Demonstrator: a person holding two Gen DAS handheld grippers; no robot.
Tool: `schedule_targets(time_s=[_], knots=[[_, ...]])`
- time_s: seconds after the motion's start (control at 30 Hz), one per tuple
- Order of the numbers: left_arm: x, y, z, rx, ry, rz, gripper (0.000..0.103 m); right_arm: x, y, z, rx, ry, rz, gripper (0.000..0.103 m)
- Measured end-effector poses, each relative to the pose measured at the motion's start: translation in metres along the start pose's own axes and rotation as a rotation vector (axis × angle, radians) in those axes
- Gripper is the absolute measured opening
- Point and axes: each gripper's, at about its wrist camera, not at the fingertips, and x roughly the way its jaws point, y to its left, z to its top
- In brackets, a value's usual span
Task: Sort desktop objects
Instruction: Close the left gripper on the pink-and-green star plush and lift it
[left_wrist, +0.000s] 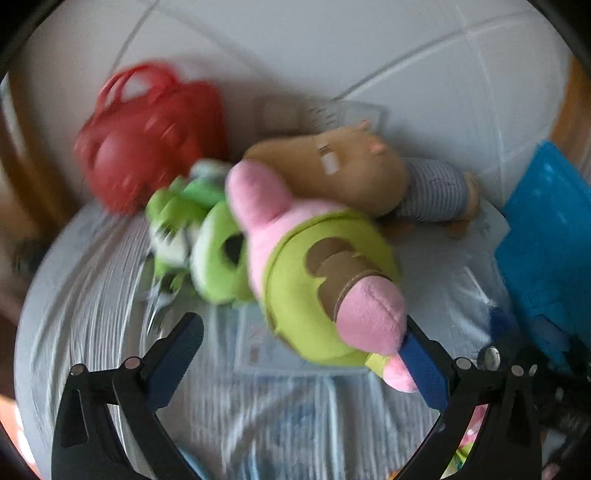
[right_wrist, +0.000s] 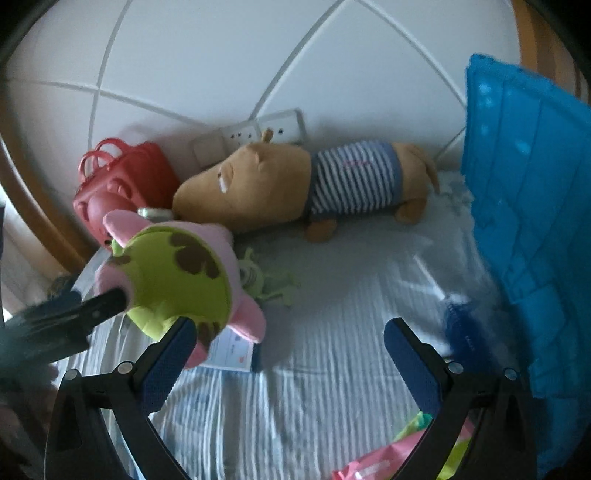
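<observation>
Found the pink plush (left_wrist: 314, 266) near the middle of the bench (right_wrist: 332, 369), towards its left edge, tipped over the green plush (left_wrist: 218, 254) and a printed card (right_wrist: 232, 350). Could not tell whether it rested on the cloth or hung just clear of it. Had the left gripper (left_wrist: 301, 323) spread wide around it, pinching nothing, with one pink leg touching only the inner pad of the right-hand finger (left_wrist: 424, 365). Had the right gripper (right_wrist: 291, 325) spread wide too and empty, the toy overlapping its left finger in that view. Noted the brown plush (right_wrist: 258, 184) and the red bag (right_wrist: 122, 177) along the back edge, and the blue crate (right_wrist: 528, 203) at the right edge. Judged the step to be taking hold of the pink plush for sorting. Seemed wise to centre the left fingers on the thick green-clad body, not on a floppy leg, and to close fully, soft stuffing giving way under a light squeeze. Seemed wise also to lift straight up, so as not to drag the green plush or the card along.
</observation>
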Motion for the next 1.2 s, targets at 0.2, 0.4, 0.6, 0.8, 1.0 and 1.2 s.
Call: schedule_targets(time_s=[0.2, 0.4, 0.6, 0.8, 1.0, 1.2], knots=[[0.012, 0.091, -0.034, -0.096, 0.061, 0.324, 0.103, 0.020, 0.031, -0.017, -0.038, 0.073, 0.085, 0.103], [-0.013, 0.127, -0.044, -0.159, 0.011, 0.224, 0.103, 0.030, 0.063, -0.028, -0.083, 0.107, 0.150, 0.103], [0.000, 0.095, -0.063, -0.137, 0.034, 0.061, 0.103, 0.038, 0.069, -0.027, -0.097, 0.119, 0.183, 0.103], [0.053, 0.078, -0.071, -0.119, 0.123, 0.036, 0.103, 0.066, 0.066, -0.036, -0.088, 0.185, 0.208, 0.103], [0.071, 0.078, -0.052, -0.051, 0.086, 0.126, 0.103, 0.088, 0.056, -0.034, -0.056, 0.213, 0.205, 0.103], [0.083, 0.098, -0.046, -0.021, 0.082, 0.054, 0.103, 0.102, 0.051, -0.019, -0.038, 0.182, 0.240, 0.103]])
